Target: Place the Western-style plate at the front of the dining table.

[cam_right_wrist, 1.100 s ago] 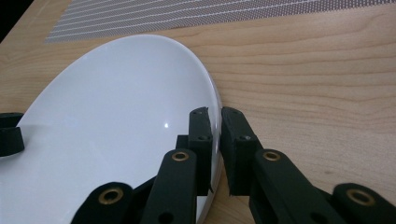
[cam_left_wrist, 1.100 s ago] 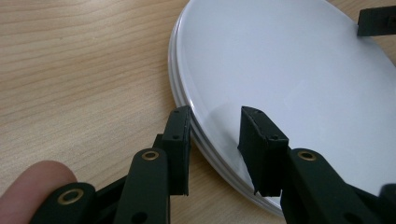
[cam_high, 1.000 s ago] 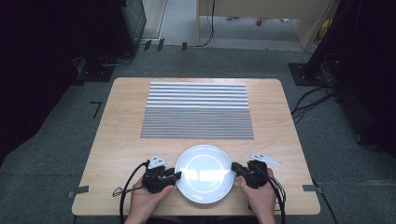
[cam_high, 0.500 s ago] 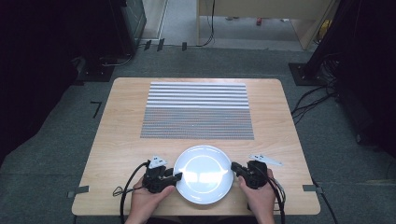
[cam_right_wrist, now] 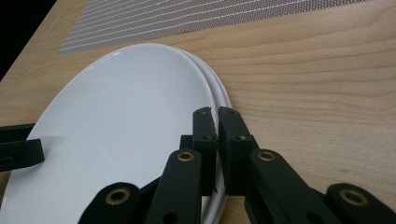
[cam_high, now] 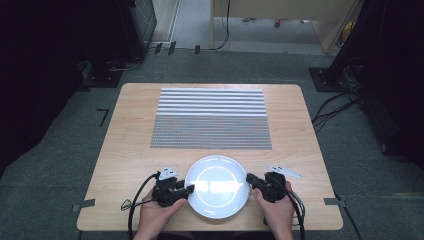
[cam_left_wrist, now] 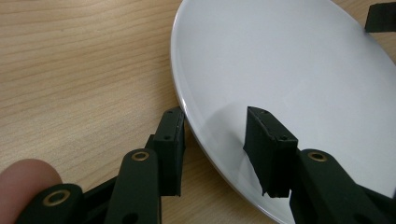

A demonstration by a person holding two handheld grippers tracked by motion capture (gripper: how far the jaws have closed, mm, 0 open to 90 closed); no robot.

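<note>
A round white glazed plate (cam_high: 217, 186) is being kept flat on the pale wooden table (cam_high: 125, 150), at the near edge, centred between the two hands, just in front of a grey striped woven mat (cam_high: 211, 118). In the right gripper view a second white rim is being shown under the top one, so it looks like a stack of plates. The left gripper (cam_high: 184, 189) is being held at the plate's left rim w/ jaws apart: one finger is sitting outside the rim over the wood, the other over the plate's face, w/ gaps visible, so nothing is being pinched; its jaws have just been opening a little. The right gripper (cam_high: 252, 180) is being held at the right rim, jaws closed tight on the plate's edge
</note>
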